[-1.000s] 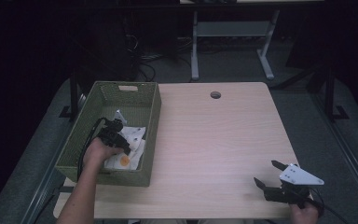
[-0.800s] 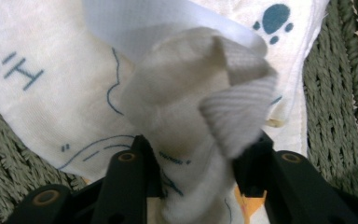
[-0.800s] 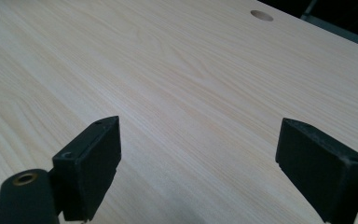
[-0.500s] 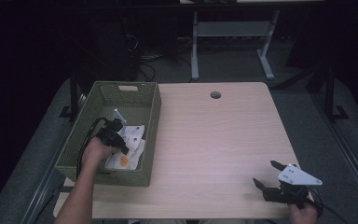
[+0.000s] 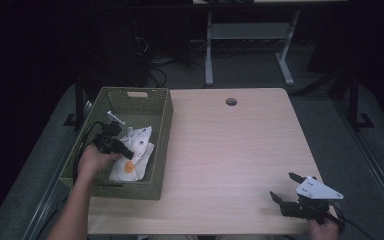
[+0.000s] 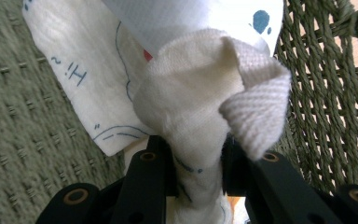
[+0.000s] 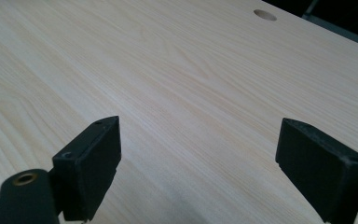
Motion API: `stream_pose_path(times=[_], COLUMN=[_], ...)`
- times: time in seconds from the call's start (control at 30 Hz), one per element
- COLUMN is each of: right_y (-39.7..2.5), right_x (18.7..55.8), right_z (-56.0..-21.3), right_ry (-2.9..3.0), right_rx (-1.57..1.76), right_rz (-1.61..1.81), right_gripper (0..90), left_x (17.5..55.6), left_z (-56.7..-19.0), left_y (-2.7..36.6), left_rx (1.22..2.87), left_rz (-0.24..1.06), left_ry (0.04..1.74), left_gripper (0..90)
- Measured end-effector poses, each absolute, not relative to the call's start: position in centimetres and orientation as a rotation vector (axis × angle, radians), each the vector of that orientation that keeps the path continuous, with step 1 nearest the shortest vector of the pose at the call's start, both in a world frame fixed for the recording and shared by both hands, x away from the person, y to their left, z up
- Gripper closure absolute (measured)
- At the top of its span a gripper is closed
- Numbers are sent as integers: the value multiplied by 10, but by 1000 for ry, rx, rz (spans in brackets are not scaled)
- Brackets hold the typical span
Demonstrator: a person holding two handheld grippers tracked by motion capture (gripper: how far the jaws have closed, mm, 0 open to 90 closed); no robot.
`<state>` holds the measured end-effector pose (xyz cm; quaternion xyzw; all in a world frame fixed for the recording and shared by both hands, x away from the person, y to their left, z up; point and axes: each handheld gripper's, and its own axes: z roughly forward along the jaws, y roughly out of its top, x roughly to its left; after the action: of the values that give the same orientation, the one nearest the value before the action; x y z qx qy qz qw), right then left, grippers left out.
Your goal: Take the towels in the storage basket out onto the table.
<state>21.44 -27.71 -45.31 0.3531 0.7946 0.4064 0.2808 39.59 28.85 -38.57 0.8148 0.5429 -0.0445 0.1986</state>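
A white printed cloth [image 5: 137,150] with blue marks and an orange spot lies in the green woven basket [image 5: 160,142] at the table's left. My left gripper [image 5: 126,153] is inside the basket, shut on a bunched fold of the cloth [image 6: 205,107]; the fabric is pinched between the two black jaws and puffs up above them. My right gripper [image 5: 284,187] hovers near the table's front right corner, open, with only bare wood between its fingers [image 7: 91,163].
The light wooden table [image 5: 230,150] has a round cable hole [image 5: 231,101] near its far edge, also seen from the right gripper [image 7: 265,15]. Basket walls [image 6: 326,93] rise close around the left gripper. Dark floor, cables and a desk frame lie beyond the table.
The left hand and gripper have shifted slightly inside the basket, gathering the cloth. The right gripper has stayed near the front right corner, barely moving.
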Motion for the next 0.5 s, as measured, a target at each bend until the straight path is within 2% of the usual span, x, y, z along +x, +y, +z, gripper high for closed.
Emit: stream_pose_path(times=[0.5], right_y=[-279], right_x=[216], right_z=[-454], right_ry=[2115], right_rx=[978], right_rz=[1083], right_gripper=[137], left_x=[378], left_z=[-359], left_y=[298], left_rx=[2124], left_rz=[-120], left_ry=[1365], left_gripper=[744])
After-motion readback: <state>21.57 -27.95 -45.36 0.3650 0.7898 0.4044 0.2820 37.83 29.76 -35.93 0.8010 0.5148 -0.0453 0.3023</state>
